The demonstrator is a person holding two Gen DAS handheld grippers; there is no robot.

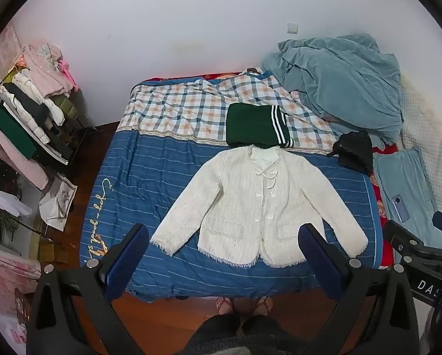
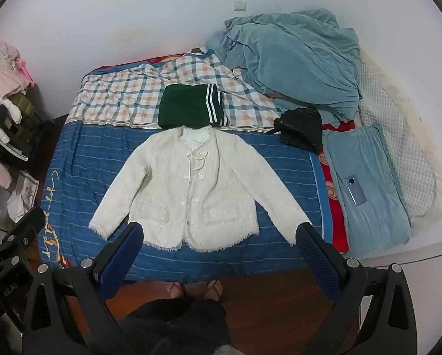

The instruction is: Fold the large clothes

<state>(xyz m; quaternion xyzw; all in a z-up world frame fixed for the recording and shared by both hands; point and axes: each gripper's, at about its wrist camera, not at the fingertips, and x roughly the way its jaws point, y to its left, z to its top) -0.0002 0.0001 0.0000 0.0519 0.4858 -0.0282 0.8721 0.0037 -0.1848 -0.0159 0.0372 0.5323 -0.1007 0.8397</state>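
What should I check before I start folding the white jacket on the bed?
1. white jacket lies flat, front up, sleeves spread: ok.
2. left gripper open and empty: ok.
3. right gripper open and empty: ok.
4. Folded green garment touches or overlaps the collar; it may snag: not ok.
5. Black bag clear of the right sleeve: ok.
6. Phone sits on the blue towel, away from the jacket: ok.
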